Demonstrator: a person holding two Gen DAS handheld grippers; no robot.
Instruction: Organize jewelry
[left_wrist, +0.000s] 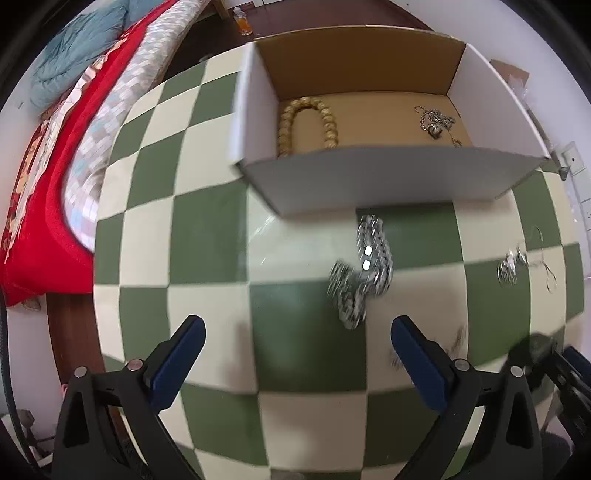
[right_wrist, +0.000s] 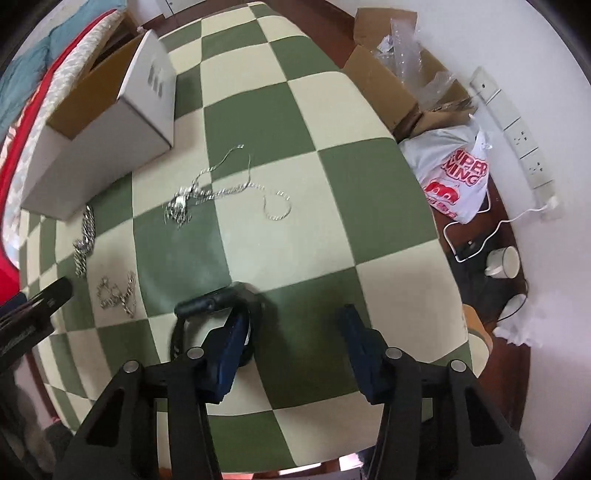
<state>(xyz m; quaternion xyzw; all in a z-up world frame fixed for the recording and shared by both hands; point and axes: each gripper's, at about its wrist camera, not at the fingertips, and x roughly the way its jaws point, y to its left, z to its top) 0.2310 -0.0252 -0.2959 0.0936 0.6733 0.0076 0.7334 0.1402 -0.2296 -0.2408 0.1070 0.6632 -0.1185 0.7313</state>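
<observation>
Left gripper (left_wrist: 297, 332): jaws apart, empty
Right gripper (right_wrist: 291, 321): jaws apart, by watch (right_wrist: 214, 302)
Box (left_wrist: 388, 181): holds beads (left_wrist: 308, 125); chain (left_wrist: 364, 266) near it

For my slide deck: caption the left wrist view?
Open left gripper above chunky silver bracelet, box beyond holding bead bracelet.

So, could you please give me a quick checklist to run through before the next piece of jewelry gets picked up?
1. Left gripper open and empty: ok.
2. Right gripper open and empty: ok.
3. Chunky silver bracelet lies on the table in front of the left gripper, outside the box: ok.
4. Box open on top, with the bead bracelet and a silver chain inside and floor space left: ok.
5. Black band touching the right gripper's left finger: cannot tell.
6. Thin silver necklace free of tangles: not ok.
</observation>
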